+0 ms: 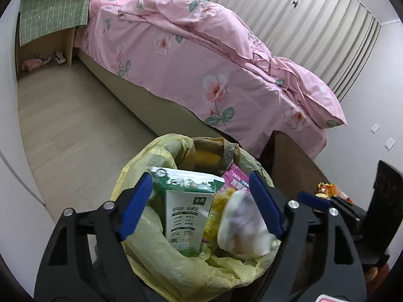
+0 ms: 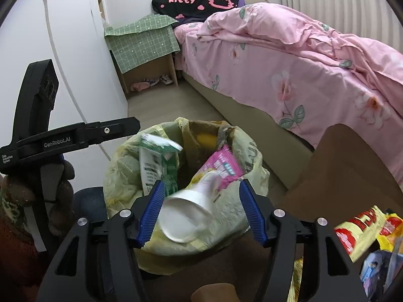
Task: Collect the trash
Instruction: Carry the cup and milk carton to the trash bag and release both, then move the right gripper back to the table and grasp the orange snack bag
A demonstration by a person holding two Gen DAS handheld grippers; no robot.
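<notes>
A bin lined with a yellow bag (image 1: 161, 256) (image 2: 121, 168) stands below both grippers. In it stands a green and white milk carton (image 1: 186, 216) (image 2: 156, 158), beside a pink wrapper (image 1: 235, 178) (image 2: 224, 168). My left gripper (image 1: 201, 201) is open over the bin, its blue pads clear of the carton between them. A white paper cup (image 2: 186, 216) (image 1: 241, 229), blurred, lies tilted between the jaws of my right gripper (image 2: 202, 211), over the bin's mouth. The right pad stands well apart from the cup, so that gripper is open.
A bed with a pink floral quilt (image 1: 201, 58) (image 2: 302, 58) runs behind the bin. A brown table (image 2: 340, 171) at the right carries red and yellow snack wrappers (image 2: 362, 229) (image 1: 327, 188). A gloved hand (image 2: 60, 178) holds the left gripper. A green-covered nightstand (image 2: 143, 42) stands by the wall.
</notes>
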